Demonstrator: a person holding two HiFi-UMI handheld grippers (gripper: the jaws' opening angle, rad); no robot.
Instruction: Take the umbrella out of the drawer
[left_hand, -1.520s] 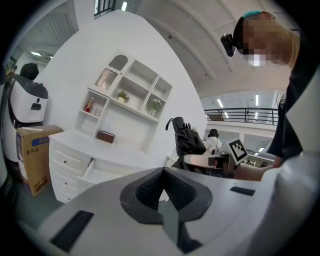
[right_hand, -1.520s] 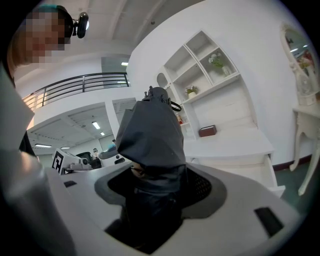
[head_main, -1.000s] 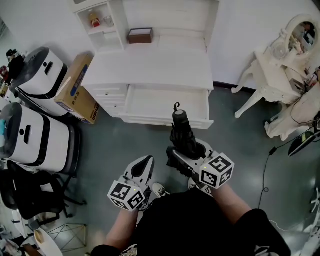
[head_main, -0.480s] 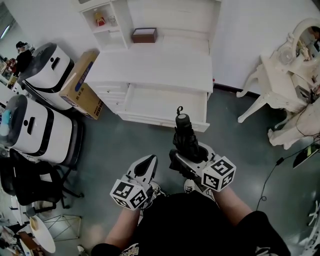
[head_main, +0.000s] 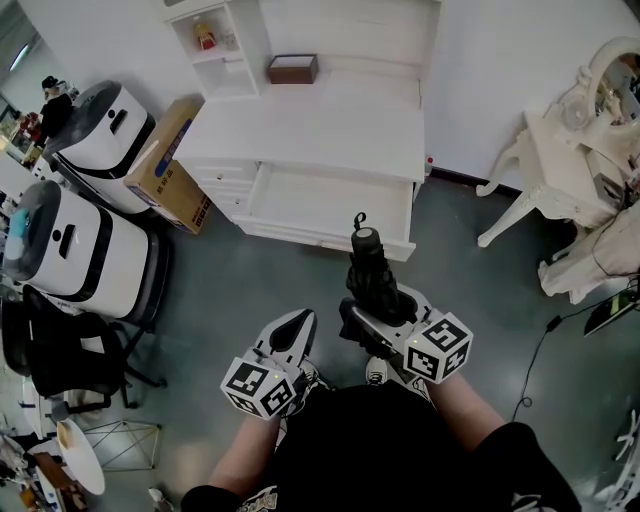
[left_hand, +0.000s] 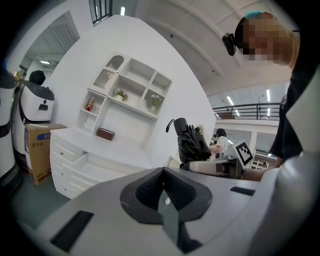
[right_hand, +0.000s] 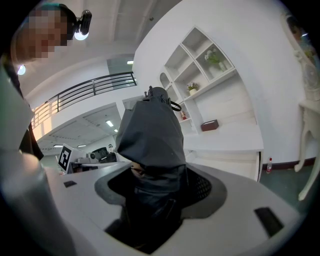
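A folded black umbrella (head_main: 368, 270) stands out of my right gripper (head_main: 372, 310), which is shut on it; in the right gripper view the umbrella (right_hand: 150, 145) fills the gap between the jaws, handle and wrist loop pointing away. It is held above the floor, in front of the open white drawer (head_main: 335, 205) of the white desk (head_main: 320, 125). The drawer looks empty. My left gripper (head_main: 297, 322) hangs lower left of the umbrella, jaws together with nothing between them (left_hand: 162, 192). The umbrella (left_hand: 192, 142) and the drawer (left_hand: 82, 161) show in the left gripper view too.
A brown box (head_main: 292, 69) sits at the back of the desk. A cardboard carton (head_main: 170, 165) leans left of the desk beside two white machines (head_main: 70, 255). A black chair (head_main: 60, 360) stands at lower left, cream furniture (head_main: 560, 170) at right.
The view has shifted slightly, so the desk sits a little higher and to the right. Both grippers and the held umbrella keep nearly the same pose.
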